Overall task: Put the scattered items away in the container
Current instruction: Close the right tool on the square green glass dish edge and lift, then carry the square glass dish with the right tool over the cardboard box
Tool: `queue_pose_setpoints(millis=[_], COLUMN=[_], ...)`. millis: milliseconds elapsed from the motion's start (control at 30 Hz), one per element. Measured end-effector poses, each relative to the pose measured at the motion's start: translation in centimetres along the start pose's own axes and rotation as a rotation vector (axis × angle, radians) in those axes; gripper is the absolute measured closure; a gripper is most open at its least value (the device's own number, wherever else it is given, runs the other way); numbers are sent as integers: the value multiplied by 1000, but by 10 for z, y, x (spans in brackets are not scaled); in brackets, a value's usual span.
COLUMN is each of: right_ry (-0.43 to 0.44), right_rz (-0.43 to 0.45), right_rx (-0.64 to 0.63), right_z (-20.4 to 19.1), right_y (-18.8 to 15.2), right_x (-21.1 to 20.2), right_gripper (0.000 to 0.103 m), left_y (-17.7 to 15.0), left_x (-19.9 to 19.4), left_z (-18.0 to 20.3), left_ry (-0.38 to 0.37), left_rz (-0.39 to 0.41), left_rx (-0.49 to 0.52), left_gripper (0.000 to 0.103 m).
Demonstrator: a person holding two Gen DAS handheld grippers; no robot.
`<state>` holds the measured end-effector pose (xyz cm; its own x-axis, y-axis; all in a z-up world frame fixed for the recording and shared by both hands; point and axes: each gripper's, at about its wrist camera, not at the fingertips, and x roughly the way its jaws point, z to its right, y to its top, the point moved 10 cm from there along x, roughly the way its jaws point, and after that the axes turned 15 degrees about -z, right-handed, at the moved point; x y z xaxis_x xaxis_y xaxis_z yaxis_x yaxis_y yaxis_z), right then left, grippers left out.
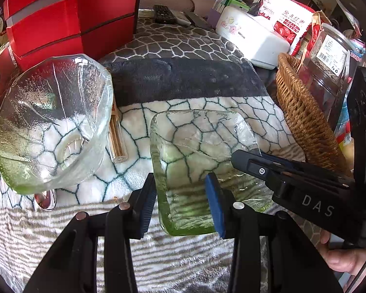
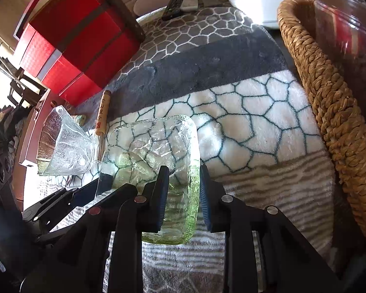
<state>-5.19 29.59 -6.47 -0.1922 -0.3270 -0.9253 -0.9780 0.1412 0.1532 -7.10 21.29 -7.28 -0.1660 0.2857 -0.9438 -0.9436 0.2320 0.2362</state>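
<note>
A square clear-green glass dish [image 1: 195, 141] [image 2: 148, 146] lies on the patterned blanket [image 1: 207, 85]. My left gripper [image 1: 183, 202] straddles its near left corner, both pads against the glass. My right gripper [image 2: 181, 195] clamps the dish's right rim, one pad inside and one outside; one of its fingers [image 1: 256, 168] shows over that rim in the left wrist view. A faceted glass bowl [image 1: 53, 122] [image 2: 61, 141] lies tipped on its side to the left. Beside it are a clear tube of sticks [image 1: 117, 141] [image 2: 102, 114] and a metal spoon [image 1: 45, 199]. The wicker basket [image 1: 305, 122] [image 2: 329, 97] stands at the right.
Red boxes [image 1: 61, 19] are stacked at the back left. At the back right stand a white lidded box [image 1: 251, 39], snack bags and a plastic jar [image 1: 329, 68]. Remotes [image 1: 163, 14] lie at the far edge. A person's hand [image 1: 341, 258] holds the right gripper.
</note>
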Motion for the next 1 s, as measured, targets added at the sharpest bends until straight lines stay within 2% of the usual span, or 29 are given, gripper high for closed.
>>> queue_pose_setpoints(millis=[100,233,400,533,667,800,1000], right_ry=[-48,-72,-31,11,73,110,188], right_rz=[16,61,148,227,233,221,160], right_rx=[-18,-61,-86,-124,-192,-287,-397], right_z=[-2,-10,-34,-77,-144,-228,-355], right_y=[-1,-8,-26,-22,-13,5,33], right_x=[-8,-40,-85,-113,-119,-110,-63], right_gripper=[86,92,93,93,93,93,93], left_y=[-2,-8,-17,-20,-19,-21,-25], left_x=[-1,-18,-64,-113,-163,-208,-252], left_z=[0,4,10,-6,-51,-116,-237], left_ry=[-20,-91,-127,-138,-118,-90,-51], left_rz=[-6,0,42,100,163,217,257], left_rx=[-8,-19,15,6,-44,-123,-255], left_gripper=[63,66,72,72,72,72,72])
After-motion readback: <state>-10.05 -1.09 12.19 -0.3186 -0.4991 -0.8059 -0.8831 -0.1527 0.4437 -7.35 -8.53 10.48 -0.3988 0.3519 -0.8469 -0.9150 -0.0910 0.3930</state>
